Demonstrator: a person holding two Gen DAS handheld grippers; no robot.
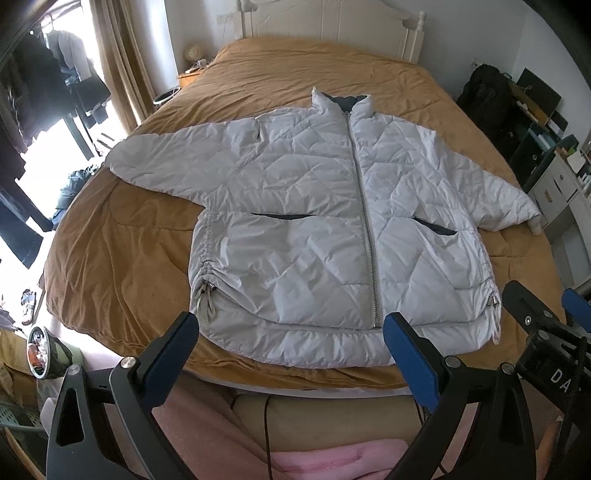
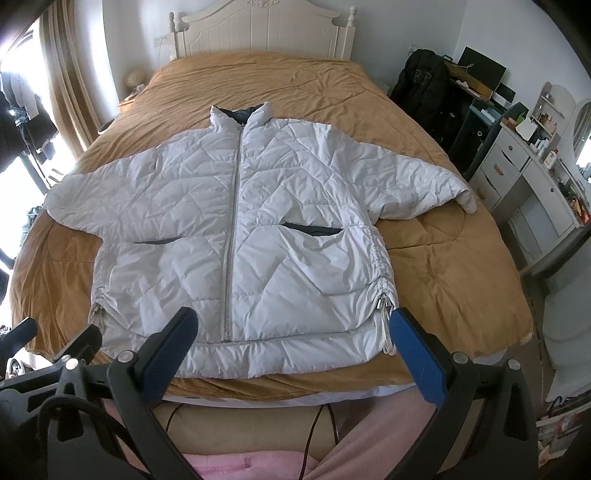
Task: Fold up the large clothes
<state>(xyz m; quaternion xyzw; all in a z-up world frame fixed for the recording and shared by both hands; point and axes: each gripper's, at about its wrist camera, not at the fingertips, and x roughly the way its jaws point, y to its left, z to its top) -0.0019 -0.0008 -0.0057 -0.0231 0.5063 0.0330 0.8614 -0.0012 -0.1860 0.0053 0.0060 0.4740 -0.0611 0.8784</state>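
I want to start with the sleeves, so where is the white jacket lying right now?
The white jacket lies flat, zipped, front up on the mustard bedspread, in both views, hem at the near edge, collar toward the white headboard, sleeves spread sideways.

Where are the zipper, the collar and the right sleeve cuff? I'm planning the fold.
zipper (image 2: 232, 236): right wrist view, mid-length of the teeth.
collar (image 2: 240, 112): right wrist view, dark inner lining.
right sleeve cuff (image 2: 466, 195): right wrist view, sleeve end.
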